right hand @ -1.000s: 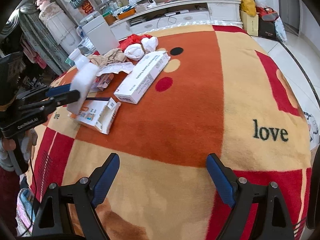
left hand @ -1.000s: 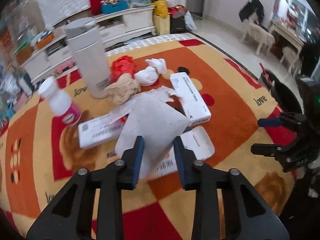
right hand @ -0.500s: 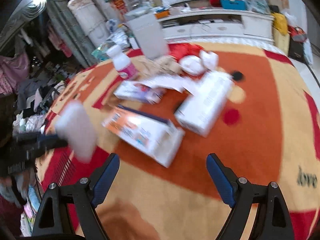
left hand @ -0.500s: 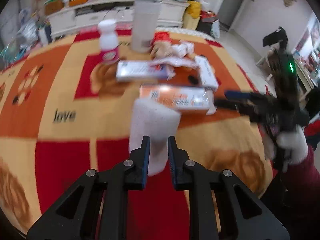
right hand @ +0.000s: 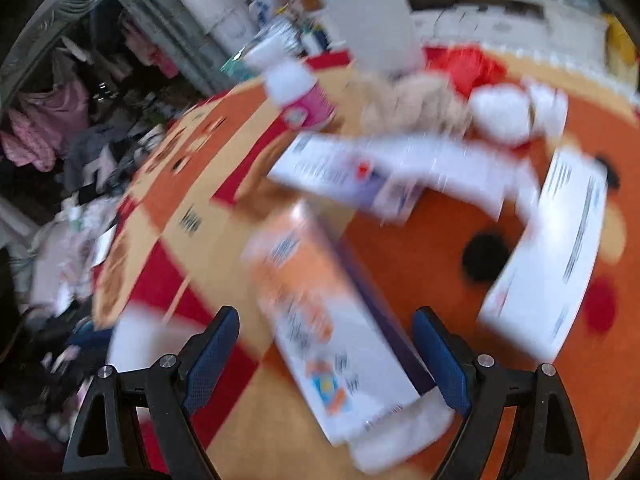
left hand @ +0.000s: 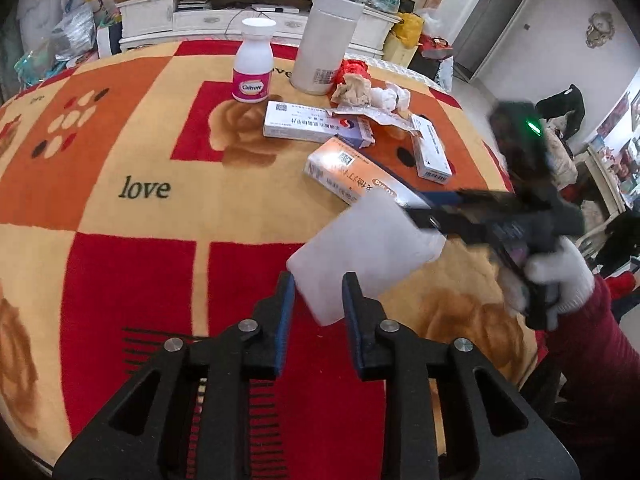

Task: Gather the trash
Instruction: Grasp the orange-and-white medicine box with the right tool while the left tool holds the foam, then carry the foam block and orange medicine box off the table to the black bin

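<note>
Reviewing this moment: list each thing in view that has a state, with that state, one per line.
left gripper: jaws opening, white sheet between them
white sheet: off the blanket, blurred
right gripper: open, empty, over the orange box
orange box: lying flat, end flap open
white-and-blue box: lying flat
small white box: lying flat
pill bottle: upright, capped
white canister: upright, lid on

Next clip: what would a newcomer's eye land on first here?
The white sheet of paper between the left gripper's opening jaws, low in the left wrist view. Behind it, a cluster of boxes, with the orange box nearest, litters the red-and-orange blanket. The right gripper, wide open, hovers over that orange box.
</note>
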{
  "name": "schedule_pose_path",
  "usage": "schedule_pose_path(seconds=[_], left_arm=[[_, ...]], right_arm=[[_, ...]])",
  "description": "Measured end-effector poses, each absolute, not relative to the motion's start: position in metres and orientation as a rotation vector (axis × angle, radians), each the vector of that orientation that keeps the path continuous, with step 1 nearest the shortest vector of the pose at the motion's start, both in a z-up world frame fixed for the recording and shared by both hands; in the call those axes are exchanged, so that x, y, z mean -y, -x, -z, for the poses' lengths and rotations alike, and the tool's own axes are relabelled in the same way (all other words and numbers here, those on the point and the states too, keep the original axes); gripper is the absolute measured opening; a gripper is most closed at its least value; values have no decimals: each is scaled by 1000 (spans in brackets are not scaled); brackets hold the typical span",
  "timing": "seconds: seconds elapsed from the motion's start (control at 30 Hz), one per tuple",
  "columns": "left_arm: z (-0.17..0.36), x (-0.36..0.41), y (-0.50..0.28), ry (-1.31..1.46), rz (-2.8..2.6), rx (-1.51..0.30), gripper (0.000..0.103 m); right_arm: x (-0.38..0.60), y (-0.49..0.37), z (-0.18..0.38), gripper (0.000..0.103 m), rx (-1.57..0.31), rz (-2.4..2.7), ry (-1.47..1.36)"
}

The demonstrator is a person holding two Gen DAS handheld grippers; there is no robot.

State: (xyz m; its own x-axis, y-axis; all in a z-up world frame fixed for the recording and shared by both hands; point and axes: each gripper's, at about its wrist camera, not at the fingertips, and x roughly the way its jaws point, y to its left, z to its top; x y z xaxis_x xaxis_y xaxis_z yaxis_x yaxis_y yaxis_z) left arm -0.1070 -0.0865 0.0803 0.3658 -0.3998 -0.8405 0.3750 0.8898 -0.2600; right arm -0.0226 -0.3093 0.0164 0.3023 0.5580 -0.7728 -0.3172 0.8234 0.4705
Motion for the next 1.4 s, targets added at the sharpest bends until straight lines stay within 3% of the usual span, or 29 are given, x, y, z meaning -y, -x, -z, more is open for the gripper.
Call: schedule_pose_path(seconds=[0.1, 0.53, 0.63, 0.8, 1.1, 1.4], left_arm=[[-78, 87, 106, 51, 508, -1092, 36], [-84, 98, 124, -56, 567, -1059, 53], [-80, 97, 123, -50, 572, -1066, 54], [-71, 98, 118, -32, 576, -1068, 57], [-53, 123, 99, 28, 498, -1032, 56], [-61, 147, 96, 24, 430, -998, 47]], right_arm=[[311, 45, -21, 87, -1121, -590, -201], [278, 37, -17, 87, -1022, -456, 28], [274, 43, -14, 58, -987, -416, 90], [303, 66, -28, 57, -956, -418, 12], [372, 126, -32, 57, -965, -360, -162], [391, 156, -44, 57, -927, -311, -178]])
